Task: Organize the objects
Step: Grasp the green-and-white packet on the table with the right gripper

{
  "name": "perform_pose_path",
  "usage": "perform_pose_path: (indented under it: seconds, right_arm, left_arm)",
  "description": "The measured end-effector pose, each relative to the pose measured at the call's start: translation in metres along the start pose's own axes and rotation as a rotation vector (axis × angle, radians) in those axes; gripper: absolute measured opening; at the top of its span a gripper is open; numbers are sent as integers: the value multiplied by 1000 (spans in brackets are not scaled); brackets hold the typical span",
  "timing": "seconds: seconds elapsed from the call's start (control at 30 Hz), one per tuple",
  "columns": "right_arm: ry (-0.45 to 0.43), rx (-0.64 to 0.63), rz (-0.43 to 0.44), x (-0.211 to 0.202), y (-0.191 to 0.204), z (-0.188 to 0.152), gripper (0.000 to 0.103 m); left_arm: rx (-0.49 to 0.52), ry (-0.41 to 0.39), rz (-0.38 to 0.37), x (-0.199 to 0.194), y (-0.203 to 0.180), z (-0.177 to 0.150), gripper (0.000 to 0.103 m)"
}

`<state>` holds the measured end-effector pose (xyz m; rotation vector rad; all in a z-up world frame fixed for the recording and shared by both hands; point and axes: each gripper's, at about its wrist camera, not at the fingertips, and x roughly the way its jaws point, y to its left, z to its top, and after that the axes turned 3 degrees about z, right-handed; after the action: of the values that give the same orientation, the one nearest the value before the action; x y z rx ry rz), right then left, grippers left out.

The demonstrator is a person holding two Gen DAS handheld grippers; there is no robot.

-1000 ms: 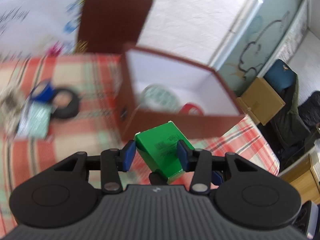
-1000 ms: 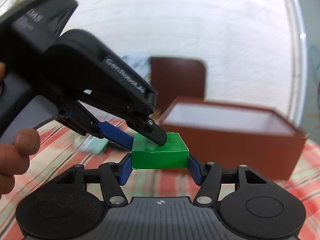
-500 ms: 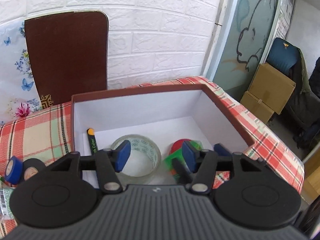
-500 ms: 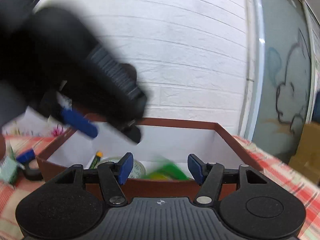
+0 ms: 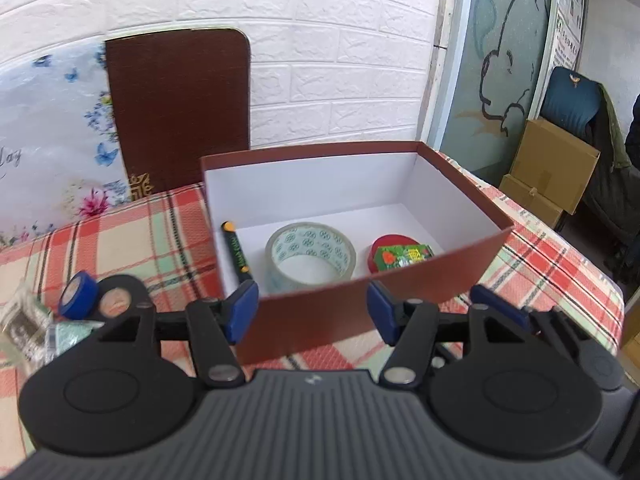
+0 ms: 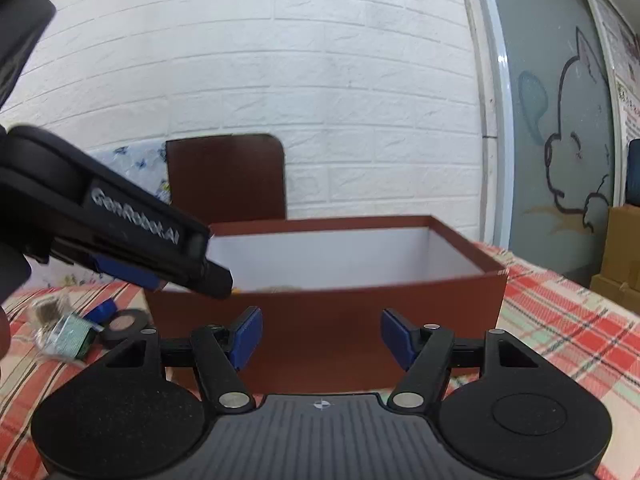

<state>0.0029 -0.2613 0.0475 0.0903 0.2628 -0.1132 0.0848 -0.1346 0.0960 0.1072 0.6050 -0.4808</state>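
Note:
An open brown box (image 5: pixel 460 260) with a white inside stands on the plaid table. In it lie a clear tape roll (image 5: pixel 310 256), a black marker (image 5: pixel 237 252), a red round thing (image 5: pixel 384 242) and the green box (image 5: pixel 404 257) on top of it. My left gripper (image 5: pixel 313 314) is open and empty, just in front of the box's near wall. My right gripper (image 6: pixel 321 338) is open and empty, also in front of the box (image 6: pixel 360 320). The left gripper's body (image 6: pixel 120 236) shows at the left of the right wrist view.
A blue tape roll (image 5: pixel 78 294), a black tape roll (image 5: pixel 116 298) and small clear packets (image 5: pixel 28 328) lie on the table left of the box. The box's brown lid (image 5: pixel 178 112) leans against the white brick wall. Cardboard boxes (image 5: pixel 548 176) stand beyond the table at the right.
Both grippers held the green box a second ago. It was let go and now lies in the brown box. Both grippers have opened and drawn back a little.

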Motion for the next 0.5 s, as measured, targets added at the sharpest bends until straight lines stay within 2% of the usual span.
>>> perform_pose_path:
  seconds: [0.1,0.27,0.5]
  right_arm:
    - [74,7,39,-3,10,-13,65]
    - [175,-15,123,0,34,-30,65]
    - [241,-99,204,3,72,-40,65]
  left_arm:
    - [2,0,35,-8,9,-14,64]
    - [-55,83,112,-3,42,-45,64]
    - [-86,159,252,0,84,-81,64]
